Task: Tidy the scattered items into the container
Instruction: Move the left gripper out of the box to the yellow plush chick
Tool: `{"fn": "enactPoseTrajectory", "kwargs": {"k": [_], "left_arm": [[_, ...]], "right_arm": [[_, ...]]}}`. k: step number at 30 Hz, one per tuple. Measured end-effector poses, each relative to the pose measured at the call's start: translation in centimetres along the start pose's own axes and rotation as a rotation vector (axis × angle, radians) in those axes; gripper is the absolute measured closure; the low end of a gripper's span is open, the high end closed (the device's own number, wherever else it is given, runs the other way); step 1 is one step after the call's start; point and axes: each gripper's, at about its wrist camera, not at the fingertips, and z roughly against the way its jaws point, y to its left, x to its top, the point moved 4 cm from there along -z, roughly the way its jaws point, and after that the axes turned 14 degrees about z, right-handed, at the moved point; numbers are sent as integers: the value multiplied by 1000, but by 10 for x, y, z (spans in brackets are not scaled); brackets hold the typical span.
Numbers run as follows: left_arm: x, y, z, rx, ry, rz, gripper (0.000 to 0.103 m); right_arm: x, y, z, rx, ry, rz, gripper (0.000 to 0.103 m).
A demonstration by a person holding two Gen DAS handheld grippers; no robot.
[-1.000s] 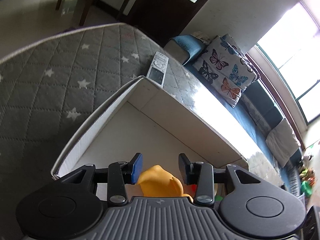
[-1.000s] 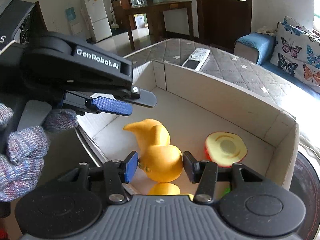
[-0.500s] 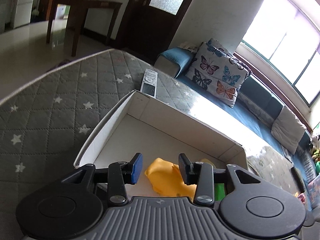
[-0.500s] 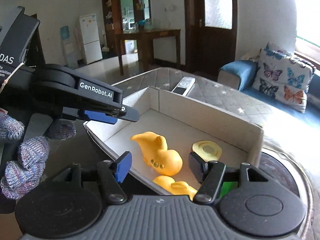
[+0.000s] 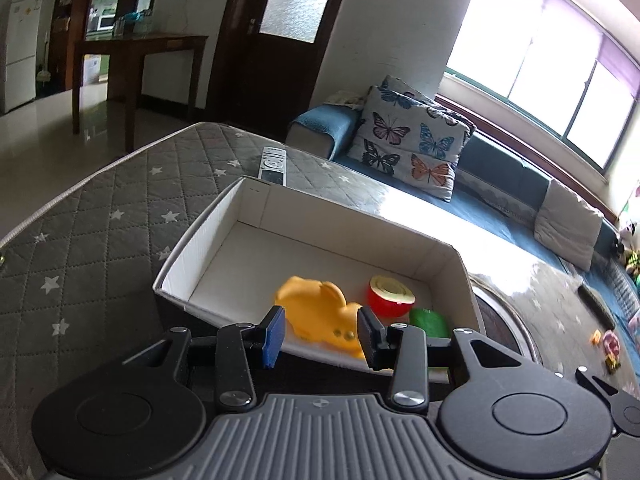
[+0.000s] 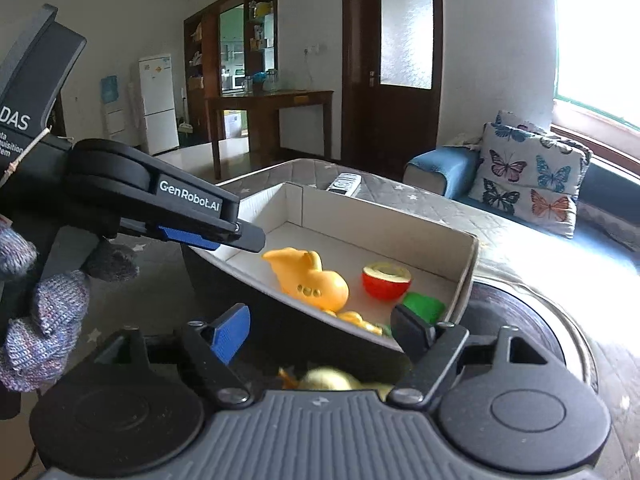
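Quilted mattress (image 5: pixel 100 216) carries the box (image 5: pixel 332 236), which holds 3 toys. Both grippers, left (image 5: pixel 320 334) and right (image 6: pixel 320 326), hang open, empty; approach any remaining item slowly.

Your right tool (image 6: pixel 320 330): jaws wide apart, nothing held, just short of the box (image 6: pixel 384 220) | inside: yellow toy (image 6: pixel 308 276), red half apple (image 6: pixel 386 278), green piece (image 6: pixel 424 307) | your left tool (image 6: pixel 212 240) over the box's left rim, gloved hand (image 6: pixel 44 320) behind.
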Motion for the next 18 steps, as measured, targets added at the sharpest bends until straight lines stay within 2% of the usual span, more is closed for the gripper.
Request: {"fn": "enactPoseTrajectory", "kwargs": {"k": [8, 18], "left_arm": [[-21, 1, 8, -8, 6, -47, 61], [-50, 4, 5, -19, 74, -64, 61]], "right_arm": [[-28, 8, 16, -33, 5, -53, 16], [-58, 10, 18, -90, 54, -99, 16]]}}
